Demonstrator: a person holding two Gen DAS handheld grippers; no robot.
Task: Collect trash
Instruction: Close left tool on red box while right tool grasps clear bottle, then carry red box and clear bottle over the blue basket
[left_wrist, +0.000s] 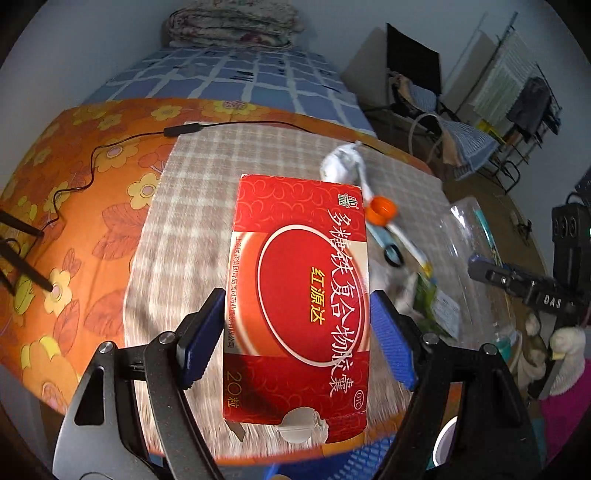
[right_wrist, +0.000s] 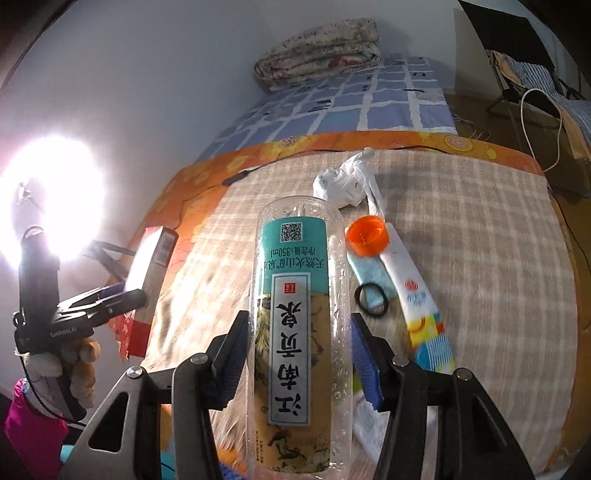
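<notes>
My left gripper (left_wrist: 297, 314) is shut on a red medicine box (left_wrist: 299, 295) and holds it above the checked cloth (left_wrist: 207, 192). My right gripper (right_wrist: 297, 336) is shut on a clear plastic water bottle (right_wrist: 297, 332) with a teal label, held lengthwise. The bottle also shows in the left wrist view (left_wrist: 476, 266), and the box in the right wrist view (right_wrist: 151, 266). On the cloth lie a crumpled white bag (right_wrist: 343, 184), an orange cap (right_wrist: 367, 234), a white tube (right_wrist: 410, 291), a blue wrapper (right_wrist: 371, 280) and a black hair tie (right_wrist: 371, 299).
The cloth covers an orange flowered table cover (left_wrist: 74, 177) with a black cable (left_wrist: 110, 144) across it. A blue checked bed (right_wrist: 351, 99) lies behind. A bright lamp (right_wrist: 51, 206) glares at the left. A chair with clothes (left_wrist: 417, 88) stands at the right.
</notes>
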